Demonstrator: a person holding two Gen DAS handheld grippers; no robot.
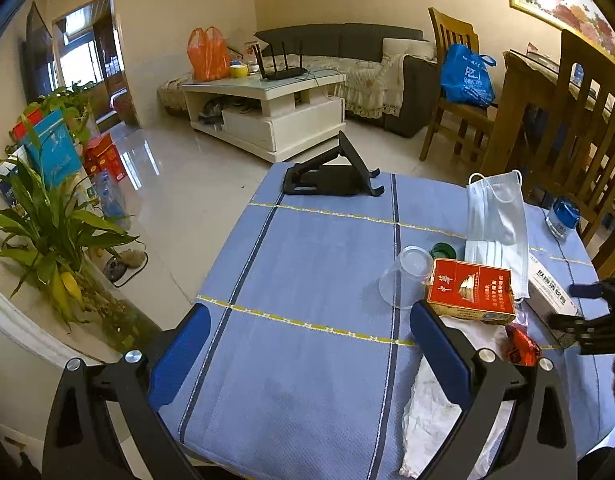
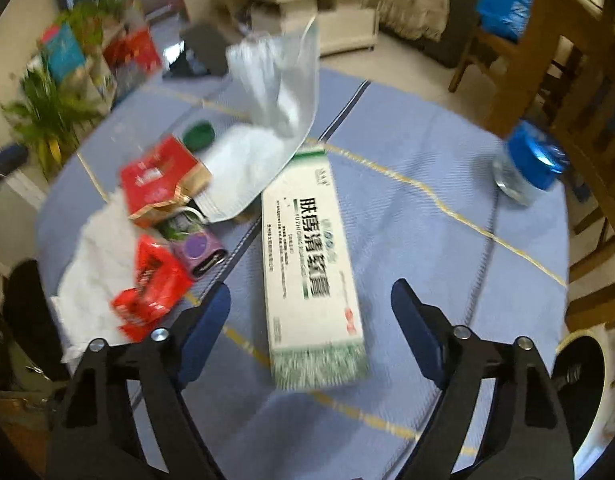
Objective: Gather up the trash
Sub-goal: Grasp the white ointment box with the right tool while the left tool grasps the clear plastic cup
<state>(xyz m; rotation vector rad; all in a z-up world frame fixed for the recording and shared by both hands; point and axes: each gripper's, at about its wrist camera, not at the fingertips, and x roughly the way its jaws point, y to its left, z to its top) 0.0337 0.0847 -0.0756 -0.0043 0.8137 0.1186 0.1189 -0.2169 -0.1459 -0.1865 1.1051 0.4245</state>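
Trash lies on the blue tablecloth (image 1: 307,264). A red cigarette pack (image 1: 471,290), a clear plastic cup (image 1: 405,278) on its side, a green cap (image 1: 443,249), face masks (image 1: 495,220), a white crumpled tissue (image 1: 439,396), a red wrapper (image 1: 521,346) and a white-green medicine box (image 1: 551,294). My left gripper (image 1: 307,354) is open and empty over bare cloth, left of the pack. My right gripper (image 2: 309,328) is open around the near end of the medicine box (image 2: 311,264), not touching it. The red wrapper (image 2: 153,288), the pack (image 2: 159,180) and the tissue (image 2: 95,264) lie to its left.
A black phone stand (image 1: 331,172) sits at the table's far edge. A blue-capped jar (image 2: 527,168) stands at the right. A small purple device (image 2: 199,250) lies by the wrapper. Wooden chairs (image 1: 579,120) crowd the right side; plants (image 1: 47,232) stand at the left.
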